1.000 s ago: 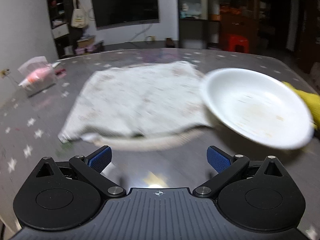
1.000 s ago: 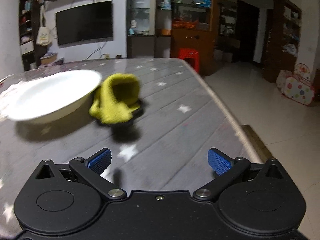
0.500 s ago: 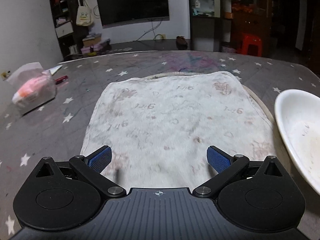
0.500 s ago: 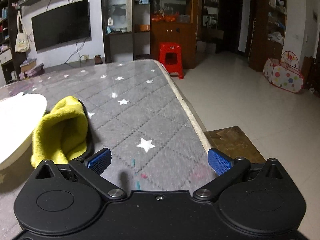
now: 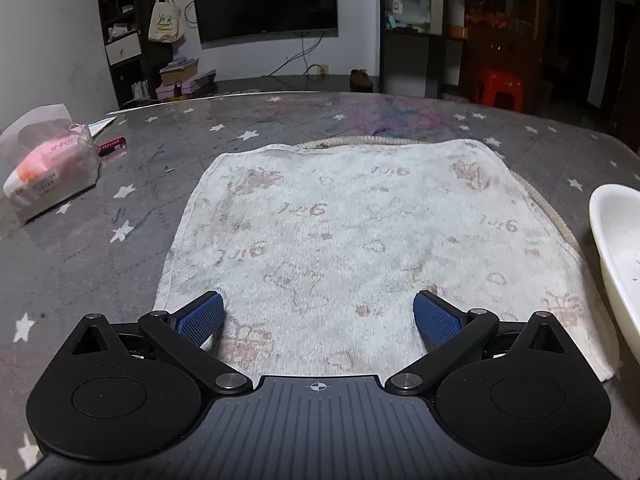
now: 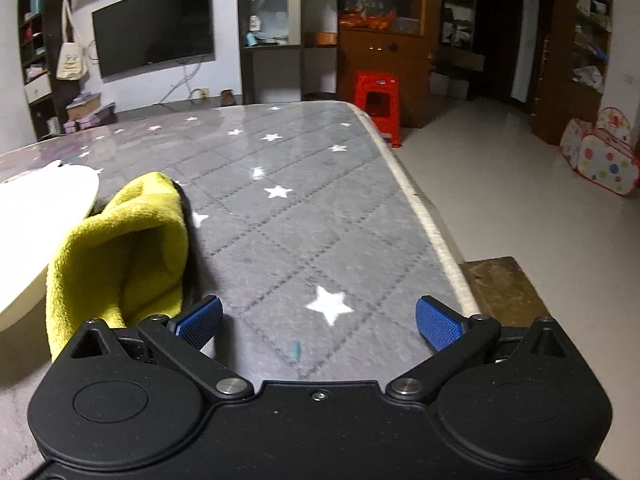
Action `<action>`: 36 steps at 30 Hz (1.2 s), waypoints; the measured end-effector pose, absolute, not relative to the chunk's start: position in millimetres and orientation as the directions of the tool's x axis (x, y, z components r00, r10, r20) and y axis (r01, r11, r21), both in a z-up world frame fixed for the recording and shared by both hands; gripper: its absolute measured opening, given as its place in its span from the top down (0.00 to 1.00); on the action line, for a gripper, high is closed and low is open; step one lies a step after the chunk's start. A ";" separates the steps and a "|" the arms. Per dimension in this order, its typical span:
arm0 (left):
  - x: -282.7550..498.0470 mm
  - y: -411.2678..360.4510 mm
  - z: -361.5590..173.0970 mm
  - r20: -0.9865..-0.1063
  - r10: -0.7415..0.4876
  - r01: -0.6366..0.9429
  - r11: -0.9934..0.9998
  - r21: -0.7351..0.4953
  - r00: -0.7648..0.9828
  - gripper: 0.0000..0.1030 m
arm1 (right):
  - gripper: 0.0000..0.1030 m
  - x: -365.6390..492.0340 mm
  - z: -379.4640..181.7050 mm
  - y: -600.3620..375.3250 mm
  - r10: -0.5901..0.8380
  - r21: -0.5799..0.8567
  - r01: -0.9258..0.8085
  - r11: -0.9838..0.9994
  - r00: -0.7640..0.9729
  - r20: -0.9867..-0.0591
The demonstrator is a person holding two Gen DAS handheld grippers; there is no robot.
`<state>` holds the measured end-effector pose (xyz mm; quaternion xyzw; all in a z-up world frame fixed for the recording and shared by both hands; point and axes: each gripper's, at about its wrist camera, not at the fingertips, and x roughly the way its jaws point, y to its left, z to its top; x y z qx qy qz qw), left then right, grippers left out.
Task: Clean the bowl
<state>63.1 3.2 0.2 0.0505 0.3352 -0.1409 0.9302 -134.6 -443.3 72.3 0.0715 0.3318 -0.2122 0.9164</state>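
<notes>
A white bowl [image 5: 622, 256] with faint specks inside sits at the right edge of the left wrist view, beside a worn white towel [image 5: 360, 236]. The bowl also shows at the left edge of the right wrist view [image 6: 36, 216]. A yellow cloth [image 6: 120, 248] lies bunched against the bowl's right side. My left gripper [image 5: 318, 316] is open and empty, low over the towel's near edge. My right gripper [image 6: 319, 322] is open and empty over the grey starred table, with the yellow cloth just left of its left finger.
A tissue pack [image 5: 48, 168] and a small red item [image 5: 112, 145] lie at the far left of the table [image 6: 304, 216]. The table's right edge [image 6: 424, 216] drops to the floor, with a red stool [image 6: 376, 100] beyond.
The left view swung left from the bowl onto the towel, and the bowl is now at its right edge. The right gripper moved nearer the yellow cloth and turned right.
</notes>
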 end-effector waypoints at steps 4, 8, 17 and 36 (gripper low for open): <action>63.9 2.7 -0.8 -0.635 -0.230 0.297 0.955 0.000 0.738 0.00 | 0.00 -133.5 70.9 -443.5 -0.334 -0.002 0.432 0.902 0.694 -0.638; 63.7 3.4 -0.6 -0.634 -0.234 0.297 0.955 -0.007 0.737 0.00 | 0.00 -136.5 82.5 -441.9 -0.334 -0.003 0.432 0.902 0.694 -0.638; 63.8 3.2 -0.2 -0.634 -0.233 0.297 0.955 -0.006 0.737 0.00 | 0.00 -136.5 84.1 -441.5 -0.334 -0.002 0.432 0.902 0.694 -0.637; 63.8 3.3 -0.3 -0.634 -0.233 0.297 0.955 -0.006 0.737 0.00 | 0.00 -134.7 79.8 -443.3 -0.334 -0.001 0.432 0.902 0.695 -0.637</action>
